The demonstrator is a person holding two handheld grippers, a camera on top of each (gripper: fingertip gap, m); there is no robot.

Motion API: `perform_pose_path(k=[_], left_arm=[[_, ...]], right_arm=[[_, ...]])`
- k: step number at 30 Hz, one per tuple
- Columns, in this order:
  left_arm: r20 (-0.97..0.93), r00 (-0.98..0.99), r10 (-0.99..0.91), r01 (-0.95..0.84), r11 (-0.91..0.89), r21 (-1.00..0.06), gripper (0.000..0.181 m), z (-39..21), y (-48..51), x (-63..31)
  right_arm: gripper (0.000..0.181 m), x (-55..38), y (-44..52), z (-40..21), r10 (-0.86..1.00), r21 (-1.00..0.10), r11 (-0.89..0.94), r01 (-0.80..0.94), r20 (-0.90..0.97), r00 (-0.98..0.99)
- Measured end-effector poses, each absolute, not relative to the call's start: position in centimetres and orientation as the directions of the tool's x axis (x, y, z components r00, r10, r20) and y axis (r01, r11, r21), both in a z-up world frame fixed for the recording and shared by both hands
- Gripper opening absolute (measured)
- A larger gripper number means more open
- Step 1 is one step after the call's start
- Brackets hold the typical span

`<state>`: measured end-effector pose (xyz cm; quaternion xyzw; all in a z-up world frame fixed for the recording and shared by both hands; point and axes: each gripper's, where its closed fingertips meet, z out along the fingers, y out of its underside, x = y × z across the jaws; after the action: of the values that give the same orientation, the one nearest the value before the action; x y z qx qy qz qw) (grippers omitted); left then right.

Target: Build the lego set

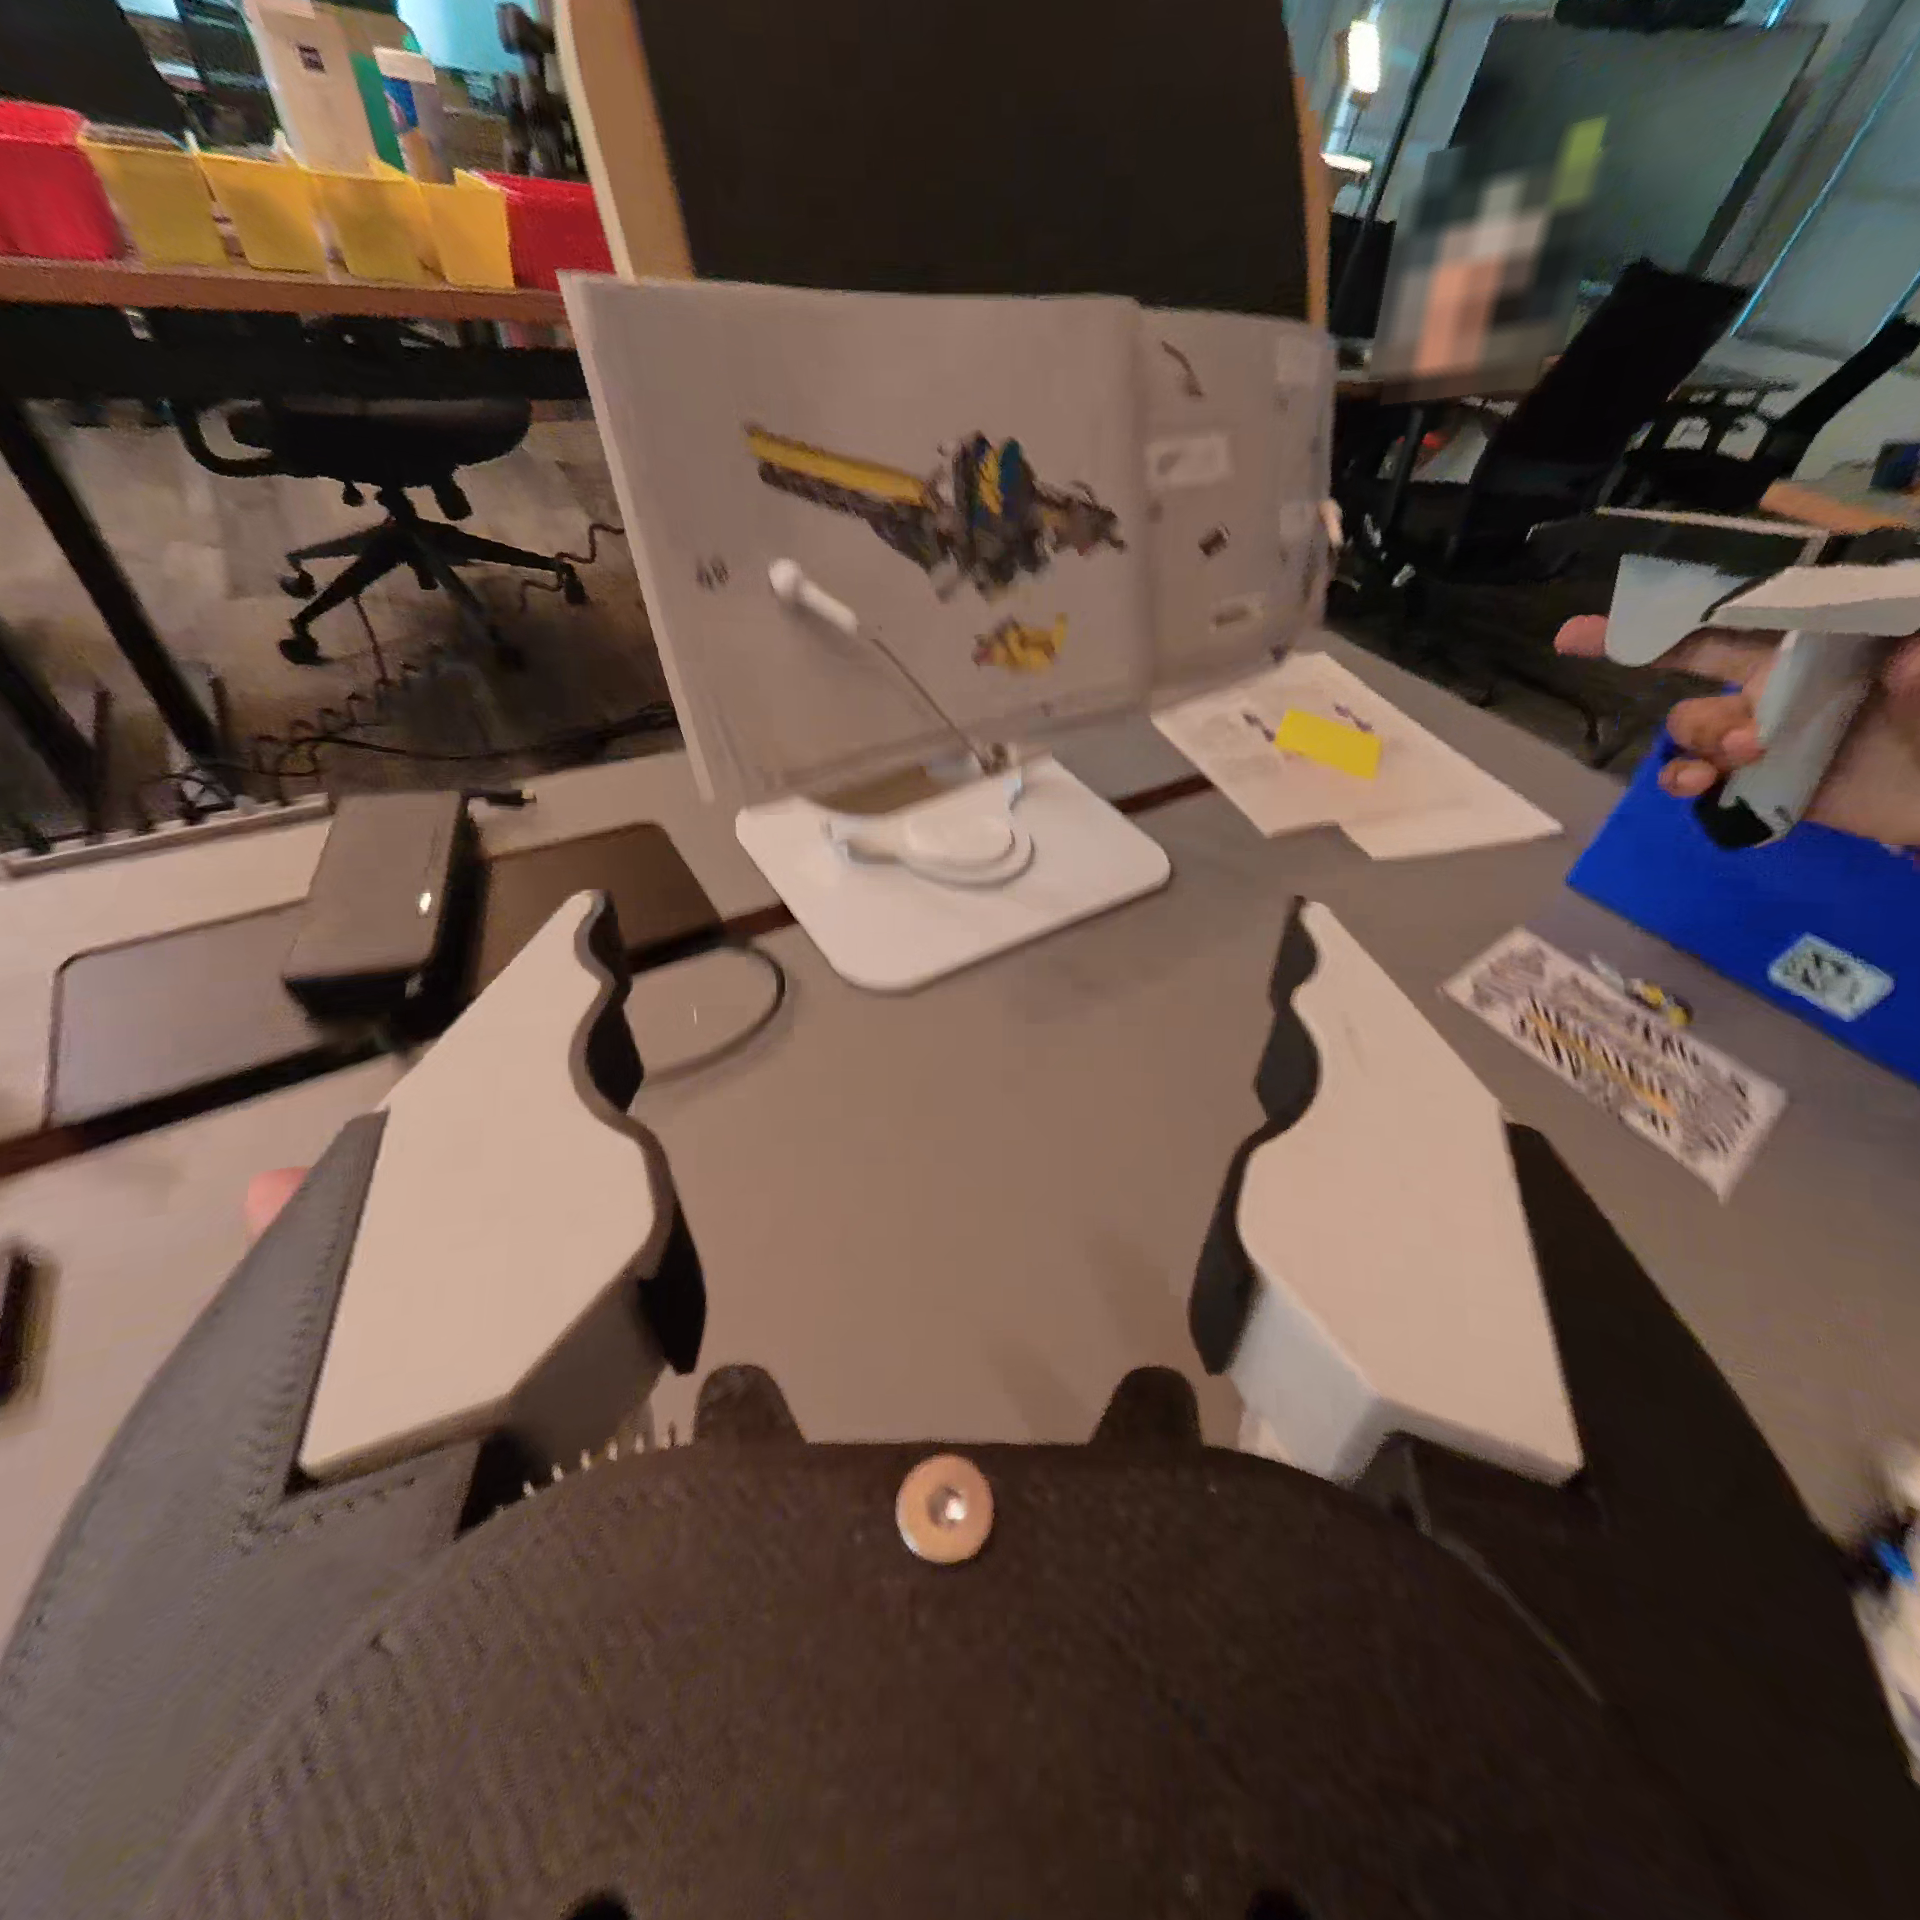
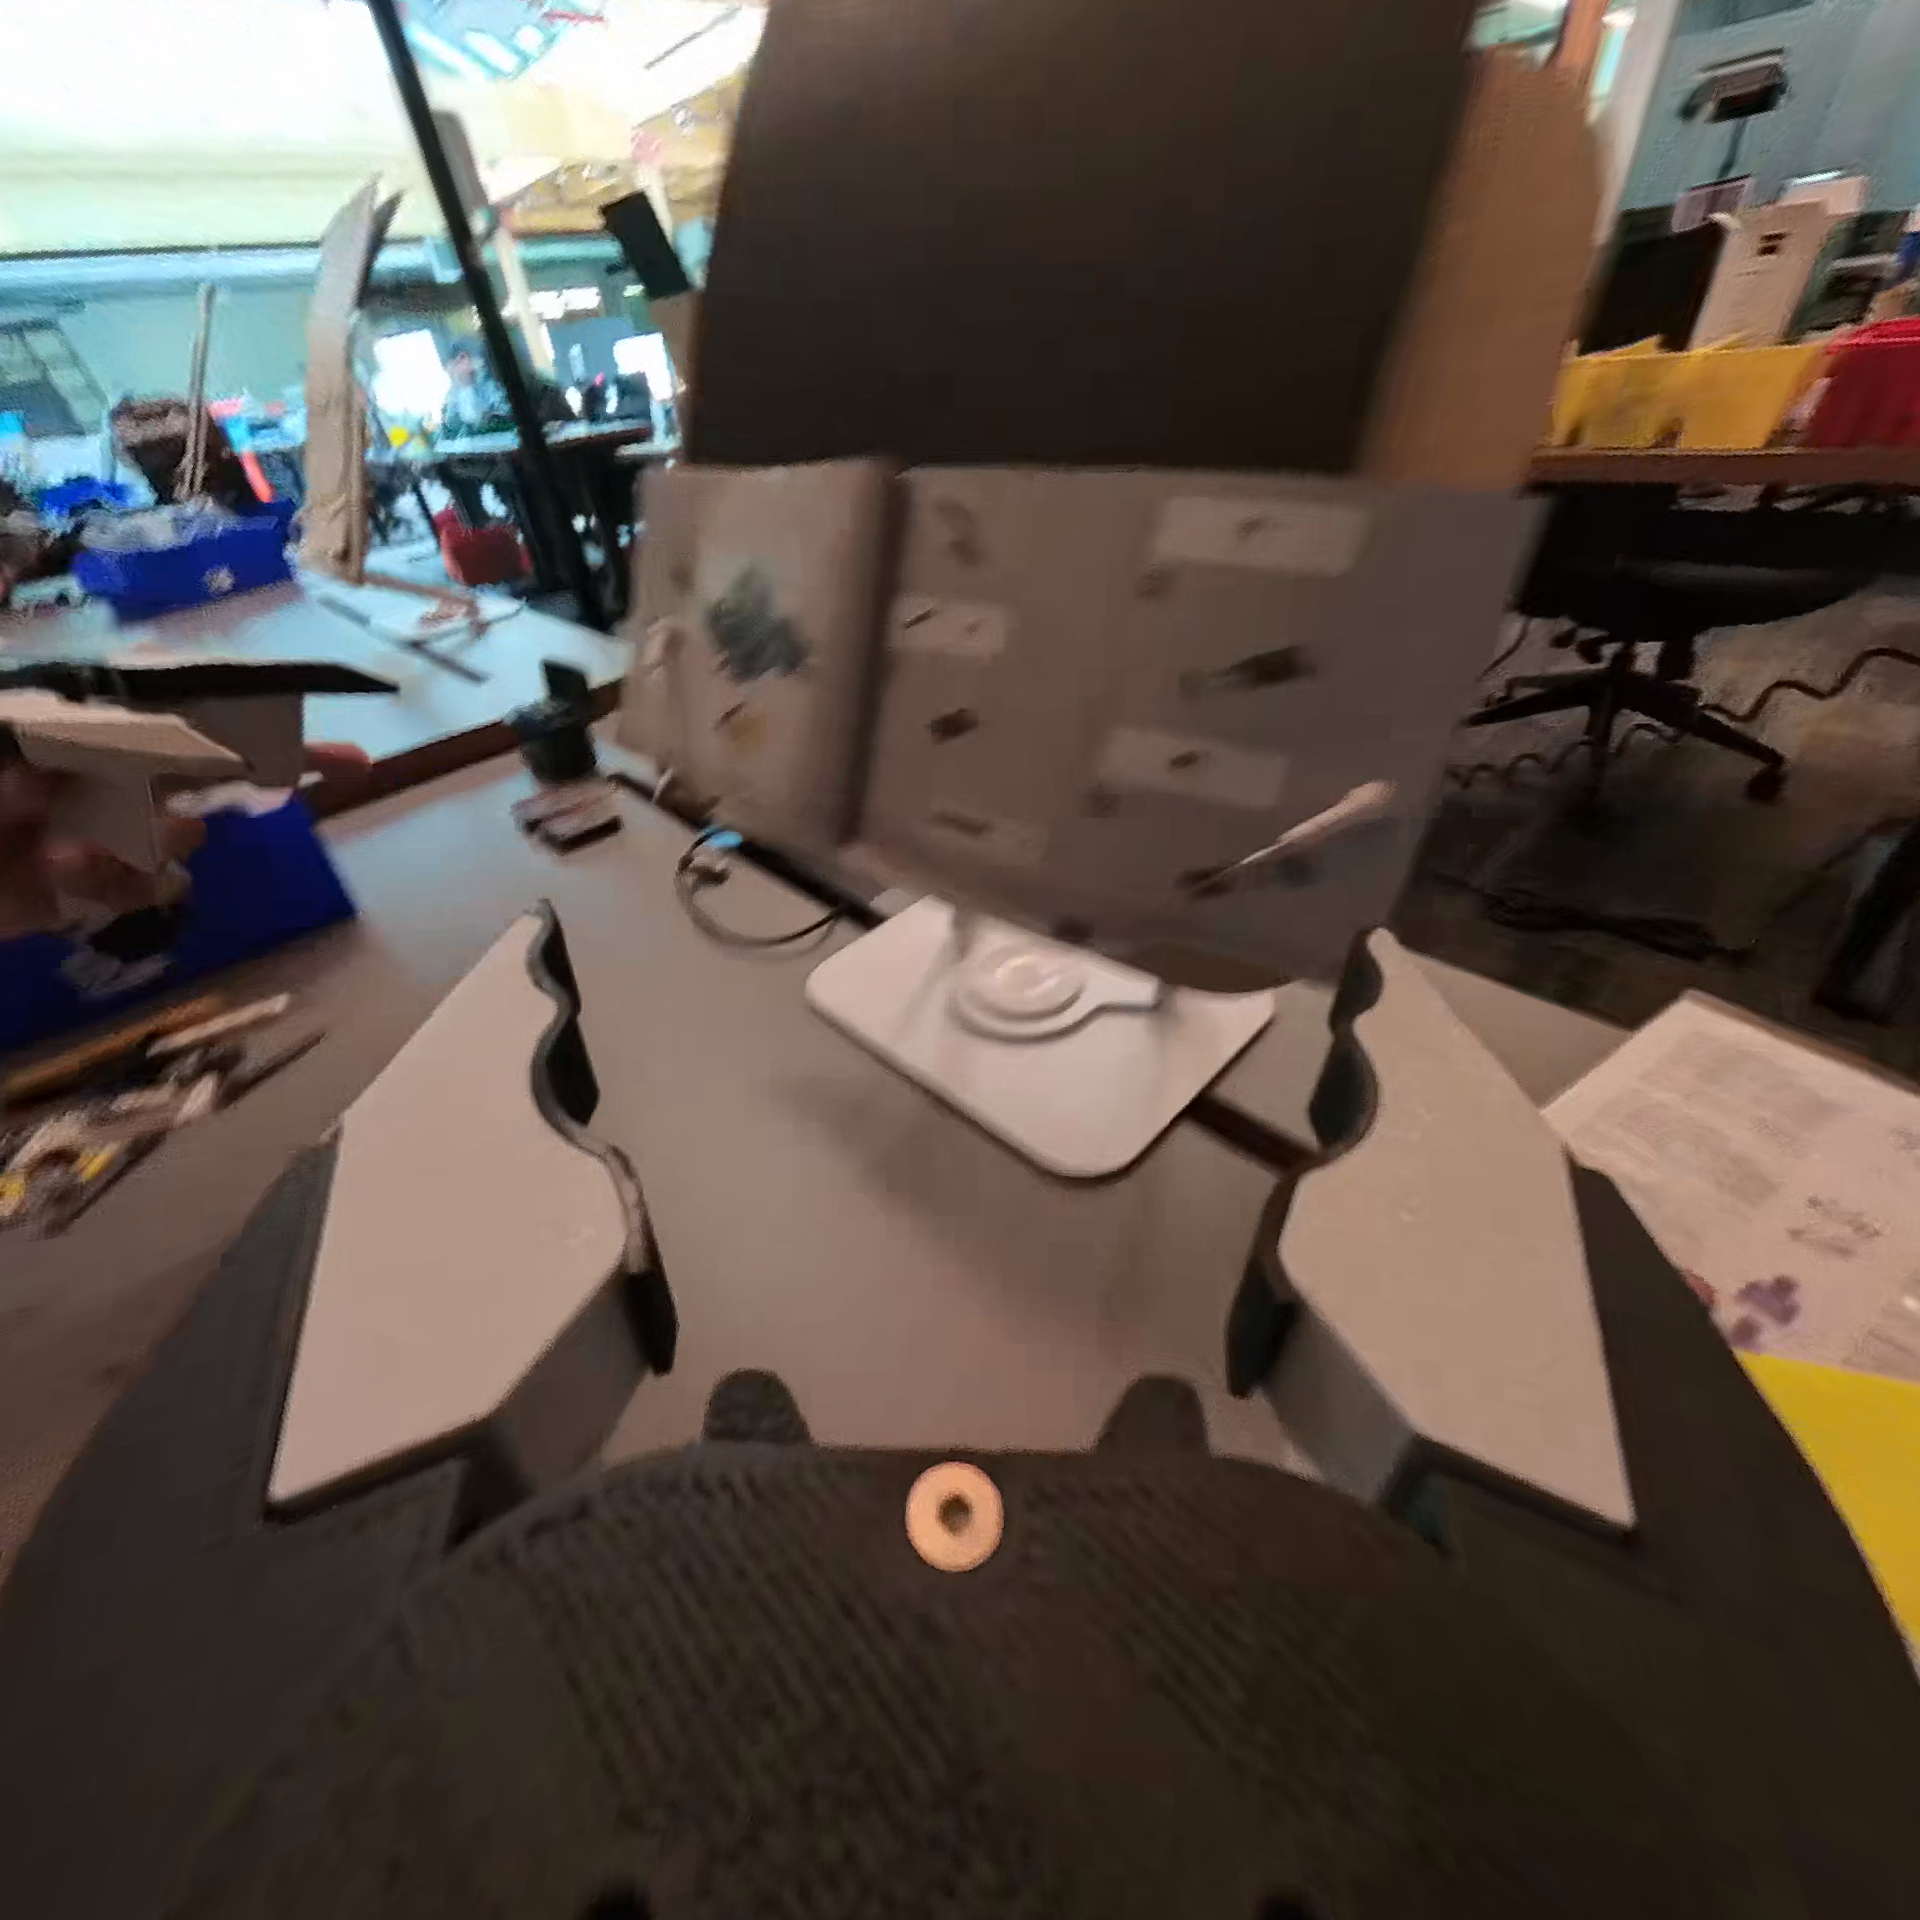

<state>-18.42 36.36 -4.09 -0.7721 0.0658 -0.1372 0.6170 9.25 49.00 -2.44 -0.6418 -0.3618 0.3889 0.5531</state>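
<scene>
The open instruction booklet (image 1: 883, 499) stands on a white stand (image 1: 956, 883) at the middle of the grey table; it also shows in the right wrist view (image 2: 1143, 707). My left gripper (image 1: 951, 935) is open and empty above bare table in front of the stand. My right gripper (image 2: 956, 935) is open and empty, also facing the stand (image 2: 1039, 1060). A printed sheet with a small yellow Lego piece (image 1: 1662, 1003) lies to the right. Loose Lego parts (image 2: 104, 1101) lie at the left in the right wrist view. Both views are blurred.
A blue bin (image 1: 1766, 914) stands at the right, with a hand and the other gripper (image 1: 1787, 665) above it. Papers with a yellow note (image 1: 1328, 743) lie behind it. A black box (image 1: 384, 894) and a cable loop (image 1: 717, 997) are on the left. Office chairs stand beyond the table.
</scene>
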Motion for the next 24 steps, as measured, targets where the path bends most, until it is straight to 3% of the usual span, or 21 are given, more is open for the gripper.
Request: perform_pose_path(k=[4, 8, 11, 12, 19, 21, 24], left_arm=[[0.188, 0.933, -0.306, 0.118, -0.233, -0.965, 0.117, -3.1, 44.7, -19.6], [0.135, 0.941, -0.312, 0.051, -0.264, -0.963, 0.108, -3.8, 49.9, -20.6], [0.127, 0.933, -0.338, 0.034, -0.268, -0.963, 0.097, -4.3, 51.6, -20.3], [0.124, 0.933, -0.337, 0.029, -0.274, -0.961, 0.094, -4.6, 52.0, -20.4], [0.173, 0.910, -0.376, 0.061, -0.290, -0.955, 0.085, -5.0, 53.3, -21.4], [0.177, 0.876, -0.449, 0.057, -0.267, -0.962, 0.061, -4.6, 52.8, -21.0], [0.194, 0.864, -0.465, 0.066, -0.277, -0.959, 0.064, -4.8, 52.5, -21.0]], right_arm=[[0.131, 8.7, 58.9, -1.1, 0.861, -0.982, -0.183, -0.048, -0.184, 0.474], [0.115, 6.6, 63.7, -1.0, 0.889, -0.950, -0.296, -0.102, -0.313, 0.335], [0.060, 5.1, 63.3, -2.4, 0.935, -0.948, -0.319, 0.012, -0.313, 0.166], [0.054, 4.9, 63.0, -2.8, 0.945, -0.950, -0.309, 0.046, -0.301, 0.130], [0.040, 5.1, 61.8, -2.9, 0.965, -0.972, -0.235, -0.020, -0.236, 0.113], [0.039, 5.2, 61.5, -2.9, 0.969, -0.976, -0.218, -0.019, -0.219, 0.113], [0.041, 5.1, 61.5, -2.8, 0.971, -0.980, -0.201, -0.009, -0.200, 0.130]])
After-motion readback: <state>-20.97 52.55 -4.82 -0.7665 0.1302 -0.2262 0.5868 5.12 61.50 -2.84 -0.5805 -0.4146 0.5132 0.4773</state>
